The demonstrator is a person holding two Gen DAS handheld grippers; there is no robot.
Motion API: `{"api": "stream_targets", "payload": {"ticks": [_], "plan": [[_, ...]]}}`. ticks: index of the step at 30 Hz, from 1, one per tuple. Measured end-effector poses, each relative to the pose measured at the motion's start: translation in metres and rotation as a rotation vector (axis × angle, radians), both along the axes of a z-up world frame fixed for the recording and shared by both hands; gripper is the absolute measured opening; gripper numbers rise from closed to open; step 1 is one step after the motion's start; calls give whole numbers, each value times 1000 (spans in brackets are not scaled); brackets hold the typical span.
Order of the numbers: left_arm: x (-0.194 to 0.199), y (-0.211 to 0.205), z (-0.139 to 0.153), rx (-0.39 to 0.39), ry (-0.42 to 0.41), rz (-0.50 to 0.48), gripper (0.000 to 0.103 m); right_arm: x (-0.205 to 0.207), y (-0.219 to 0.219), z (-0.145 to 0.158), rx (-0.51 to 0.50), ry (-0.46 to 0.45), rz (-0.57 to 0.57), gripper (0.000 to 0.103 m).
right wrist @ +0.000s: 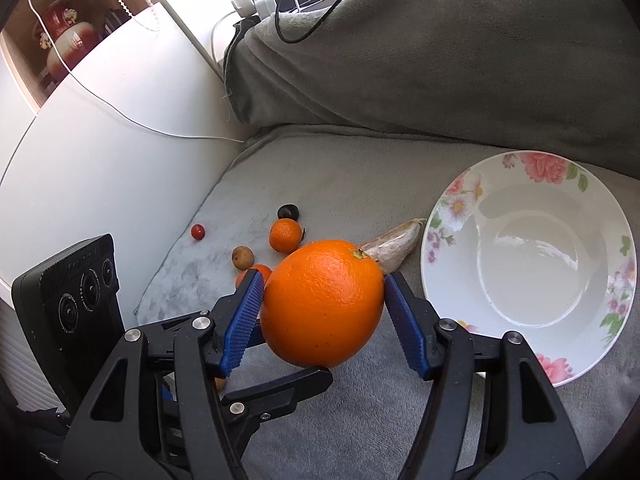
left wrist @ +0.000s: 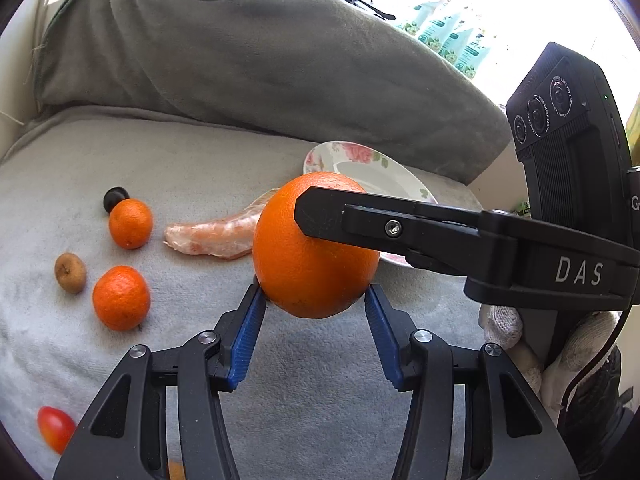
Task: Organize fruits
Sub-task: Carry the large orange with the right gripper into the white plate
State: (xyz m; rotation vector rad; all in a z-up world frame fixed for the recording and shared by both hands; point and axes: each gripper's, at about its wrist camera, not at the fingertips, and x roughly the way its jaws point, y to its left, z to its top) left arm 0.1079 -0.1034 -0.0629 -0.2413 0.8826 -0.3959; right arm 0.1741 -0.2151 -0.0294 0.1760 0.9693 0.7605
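Note:
A large orange (left wrist: 312, 248) (right wrist: 320, 304) hangs above the grey cushion, gripped from two sides. My left gripper (left wrist: 314, 292) has its blue pads pressed on the orange's lower part. My right gripper (right wrist: 323, 278) clamps the orange's middle between its blue pads. One black finger (left wrist: 400, 224) of the right gripper crosses the orange in the left wrist view. A finger (right wrist: 280, 392) of the left gripper reaches under the orange in the right wrist view. The flowered white plate (right wrist: 452, 216) (left wrist: 320, 156), with nothing in it, lies just right of the orange.
On the seat cushion (left wrist: 180, 160) lie two mandarins (left wrist: 130, 223) (left wrist: 121, 297), a small brown fruit (left wrist: 71, 267), a dark fruit (left wrist: 115, 197), a peeled pomelo segment (left wrist: 216, 236) and a cherry tomato (left wrist: 56, 428). A grey back cushion (right wrist: 440, 60) rises behind. A white-gloved hand (left wrist: 504, 324) holds the right gripper.

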Motion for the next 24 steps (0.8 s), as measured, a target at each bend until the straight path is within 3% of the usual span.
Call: {"api": "stream_targets", "payload": {"ticks": [24], "plan": [[19, -54, 2, 44, -4, -98, 51, 8, -70, -3, 50, 34, -104, 66]]}}
